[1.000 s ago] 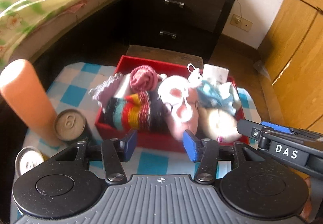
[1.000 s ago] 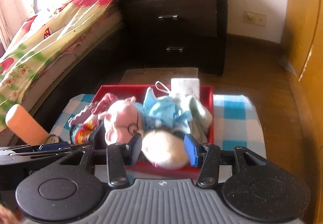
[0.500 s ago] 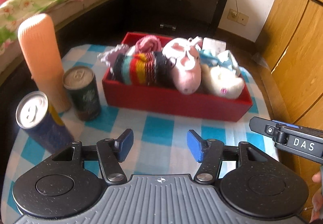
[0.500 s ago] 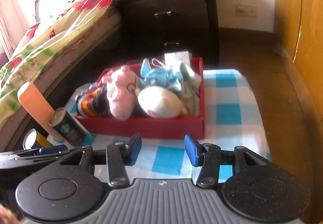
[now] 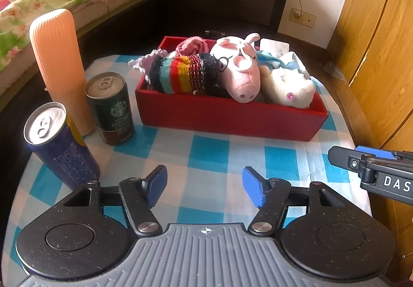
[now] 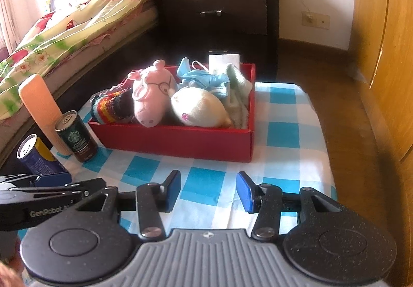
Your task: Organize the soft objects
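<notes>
A red box (image 5: 227, 119) (image 6: 180, 142) stands on the blue-checked tablecloth. It holds a pink pig plush (image 5: 240, 72) (image 6: 152, 101), a white plush (image 5: 286, 88) (image 6: 198, 106), a striped knit piece (image 5: 180, 75) (image 6: 111, 108), a pink knit roll (image 5: 192, 45) and light blue cloth (image 6: 206, 77). My left gripper (image 5: 205, 188) hovers over the cloth in front of the box; its jaws are opening and nothing is between them. My right gripper (image 6: 208, 191) is open and empty, also short of the box.
An orange ribbed bottle (image 5: 58, 62), a green coffee can (image 5: 109, 108) and a blue can (image 5: 59, 150) stand left of the box. A dark nightstand (image 6: 222, 8) and a bed (image 6: 64, 33) lie behind; wooden cupboard doors (image 5: 382, 54) are on the right.
Both grippers have drawn back from the box, which now looks smaller and farther away. The left jaws have widened. The cans have come fully into view.
</notes>
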The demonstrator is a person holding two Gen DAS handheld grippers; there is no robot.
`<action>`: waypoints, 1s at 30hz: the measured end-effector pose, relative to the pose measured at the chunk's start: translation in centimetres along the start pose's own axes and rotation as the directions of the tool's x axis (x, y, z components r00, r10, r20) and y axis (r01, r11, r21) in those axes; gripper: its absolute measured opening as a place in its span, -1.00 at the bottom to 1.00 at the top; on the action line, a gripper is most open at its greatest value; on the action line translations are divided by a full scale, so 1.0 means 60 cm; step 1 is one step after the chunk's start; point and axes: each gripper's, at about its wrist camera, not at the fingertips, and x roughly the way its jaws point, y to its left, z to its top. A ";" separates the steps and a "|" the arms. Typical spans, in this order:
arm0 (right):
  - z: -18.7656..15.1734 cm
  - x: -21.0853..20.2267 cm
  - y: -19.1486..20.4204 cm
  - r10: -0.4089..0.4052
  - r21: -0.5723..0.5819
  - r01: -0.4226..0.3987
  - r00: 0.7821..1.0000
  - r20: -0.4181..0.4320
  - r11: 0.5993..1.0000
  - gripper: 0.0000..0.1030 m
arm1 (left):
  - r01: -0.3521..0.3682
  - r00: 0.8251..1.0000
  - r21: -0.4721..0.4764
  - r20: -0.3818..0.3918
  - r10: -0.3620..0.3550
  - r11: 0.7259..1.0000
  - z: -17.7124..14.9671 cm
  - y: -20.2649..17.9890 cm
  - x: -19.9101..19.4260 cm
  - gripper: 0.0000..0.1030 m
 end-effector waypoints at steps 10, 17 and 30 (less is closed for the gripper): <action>-0.024 -0.029 0.021 0.025 -0.035 -0.024 0.999 0.022 0.999 -0.52 | -0.010 1.000 0.023 0.021 0.009 1.000 -0.023 -0.008 -0.021 0.33; -0.051 -0.056 0.032 0.056 -0.036 -0.055 0.998 0.024 0.998 -0.51 | 0.005 1.000 0.005 0.011 -0.005 1.000 -0.042 -0.002 -0.033 0.37; -0.062 -0.065 0.031 0.010 -0.032 -0.008 0.998 0.062 0.999 -0.34 | 0.012 1.000 -0.041 0.027 -0.011 0.999 -0.057 -0.002 -0.050 0.52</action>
